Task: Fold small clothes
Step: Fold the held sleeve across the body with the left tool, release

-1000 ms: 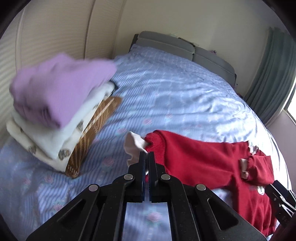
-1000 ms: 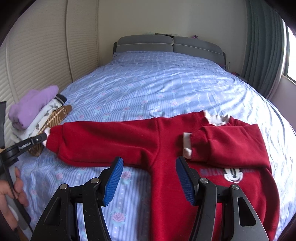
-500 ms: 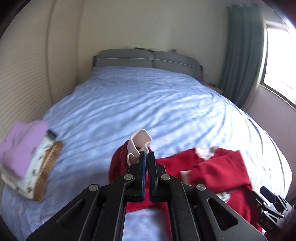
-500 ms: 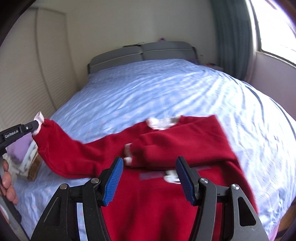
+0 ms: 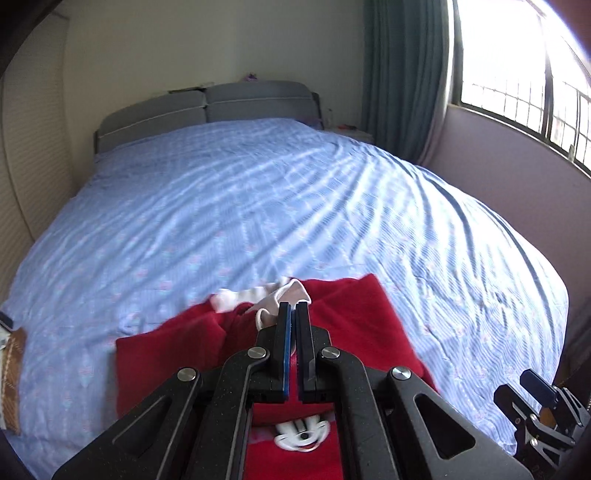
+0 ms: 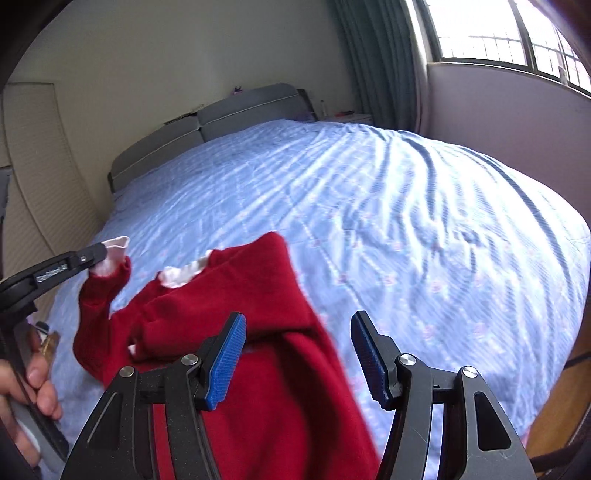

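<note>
Blue bedspread (image 5: 295, 206) fills both views. Red sweater (image 6: 280, 387) lies at near edge. Right gripper (image 6: 297, 354) spread, empty, above it. Left gripper (image 5: 293, 314) pinches white cuff (image 5: 284, 299); only right view shows sleeve lifted, only left shows cartoon print (image 5: 303, 435).

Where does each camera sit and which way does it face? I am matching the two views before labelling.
Left wrist: on the left gripper, facing down the bed toward the headboard; its jaws are shut on the sweater's cuff.
Right wrist: on the right gripper, facing the same way; jaws open over the sweater, a hand at left.
Shared: bed, headboard, sweater, window, and each shows the other gripper.
</note>
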Tool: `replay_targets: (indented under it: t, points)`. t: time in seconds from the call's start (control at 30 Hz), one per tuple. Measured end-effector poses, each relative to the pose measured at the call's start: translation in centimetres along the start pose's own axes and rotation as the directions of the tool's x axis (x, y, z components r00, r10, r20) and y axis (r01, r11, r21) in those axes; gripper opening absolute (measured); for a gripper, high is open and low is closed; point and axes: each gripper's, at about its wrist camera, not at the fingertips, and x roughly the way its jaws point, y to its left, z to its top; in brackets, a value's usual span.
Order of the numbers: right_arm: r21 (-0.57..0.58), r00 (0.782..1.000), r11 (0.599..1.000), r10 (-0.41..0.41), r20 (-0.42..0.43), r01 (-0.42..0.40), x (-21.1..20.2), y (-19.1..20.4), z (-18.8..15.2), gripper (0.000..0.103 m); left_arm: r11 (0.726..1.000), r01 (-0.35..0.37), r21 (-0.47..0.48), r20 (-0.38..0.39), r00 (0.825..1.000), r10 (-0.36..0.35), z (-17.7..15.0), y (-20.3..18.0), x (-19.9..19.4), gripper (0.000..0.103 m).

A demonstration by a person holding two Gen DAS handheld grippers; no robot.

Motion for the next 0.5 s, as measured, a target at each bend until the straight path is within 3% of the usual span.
replay_targets:
  t: [0.2, 0.33, 0.5]
  points:
    - [0.045, 0.999, 0.998, -0.032, -0.02, 0.033, 1.1, -4.3, 0.1, 0.059, 0.999, 0.01, 0.051, -0.052, 0.999, -0.008, -0.7, -4.5, 4.9, 0.004]
    - [0.064, 0.998, 0.997, -0.047, -0.04, 0.049, 1.9, -6.2, -0.3, 0.059, 0.998, 0.007, 0.068, -0.097, 0.995, -0.001, -2.2, -5.6, 7.8, 0.004]
    - [0.073, 0.997, 0.996, -0.053, -0.064, 0.057, 2.9, -6.9, -1.2, 0.059, 0.996, 0.025, 0.089, -0.134, 0.991, -0.013, -3.8, -6.0, 8.7, 0.005]
